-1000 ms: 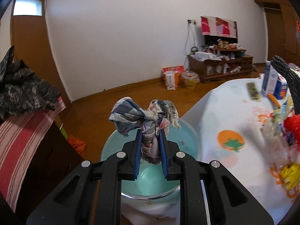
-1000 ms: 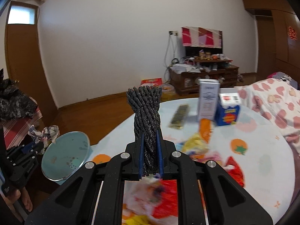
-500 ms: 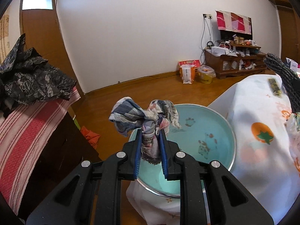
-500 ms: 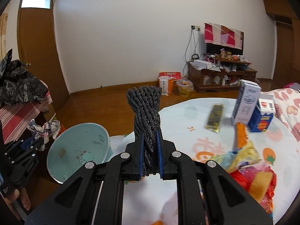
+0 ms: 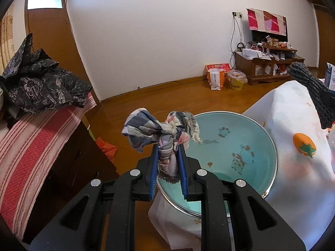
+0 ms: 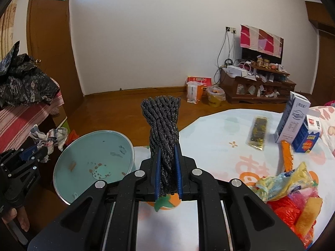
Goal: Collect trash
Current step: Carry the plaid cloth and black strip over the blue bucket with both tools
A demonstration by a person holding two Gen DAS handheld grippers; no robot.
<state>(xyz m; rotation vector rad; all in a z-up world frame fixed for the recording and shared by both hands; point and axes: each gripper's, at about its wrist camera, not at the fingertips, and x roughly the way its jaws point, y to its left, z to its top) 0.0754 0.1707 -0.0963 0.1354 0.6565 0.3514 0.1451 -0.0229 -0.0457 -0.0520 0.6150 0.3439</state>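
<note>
My left gripper (image 5: 168, 149) is shut on a crumpled checked rag (image 5: 159, 128), held just above the near-left rim of a turquoise enamel basin (image 5: 240, 146). The basin hangs past the table's left edge; its rim (image 6: 92, 133) also shows in the right wrist view, with the rag (image 6: 49, 138) at its left. My right gripper (image 6: 167, 148) is shut on a twisted dark grey cloth (image 6: 162, 117), held upright over the white tablecloth (image 6: 213, 138). That cloth (image 5: 309, 92) juts in from the right in the left wrist view. A heap of coloured wrappers (image 6: 293, 192) lies at the lower right.
Two cartons (image 6: 297, 123), an orange stick (image 6: 286, 156) and a dark foil packet (image 6: 258, 132) stand farther back on the table. A striped bed with a black bag (image 5: 37, 85) fills the left. Wooden floor, a yellow bin (image 6: 215, 96) and a cluttered TV cabinet (image 6: 257, 87) lie beyond.
Both views swung left: the basin moved right and grew in the left wrist view. The wrapper heap slid to the lower right in the right wrist view. Both grips are unchanged.
</note>
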